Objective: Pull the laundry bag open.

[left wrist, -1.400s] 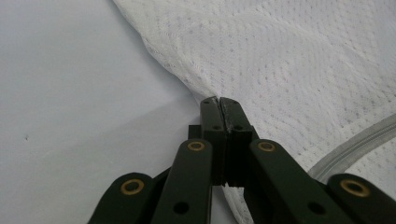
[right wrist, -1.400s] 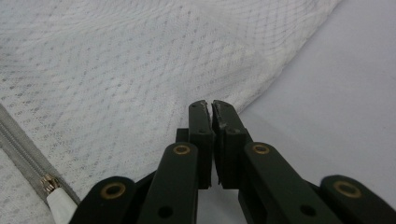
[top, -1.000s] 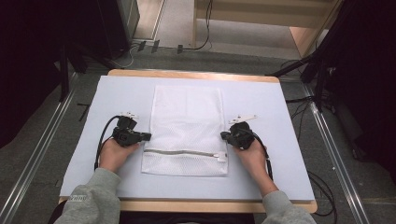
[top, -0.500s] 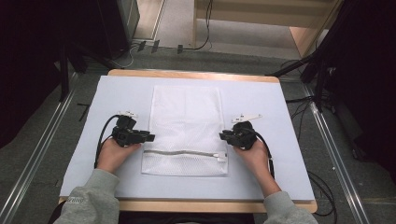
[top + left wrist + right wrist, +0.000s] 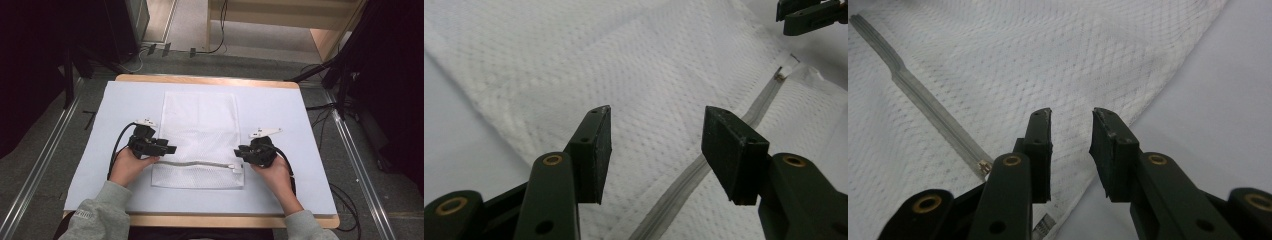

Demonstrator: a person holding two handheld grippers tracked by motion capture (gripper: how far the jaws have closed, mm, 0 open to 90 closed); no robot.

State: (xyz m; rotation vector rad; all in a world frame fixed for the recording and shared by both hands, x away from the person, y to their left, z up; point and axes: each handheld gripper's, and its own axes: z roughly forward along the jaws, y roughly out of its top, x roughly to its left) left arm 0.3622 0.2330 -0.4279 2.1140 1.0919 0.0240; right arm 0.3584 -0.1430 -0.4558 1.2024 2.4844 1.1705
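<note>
High view: the left claw (image 5: 170,149) hangs parted and empty over the left edge of the flat white rectangular mesh laundry bag (image 5: 200,125); the right claw (image 5: 239,153), narrowly parted and empty, sits at its right edge. The bag lies mid-tabletop (image 5: 300,120), long axis running away from the person, its grey zipper (image 5: 195,163) crosswise near the near end.

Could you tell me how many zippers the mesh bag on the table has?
1: a single zipper runs across the mesh bag near its front edge, between both tools. The underside is hidden.
</note>
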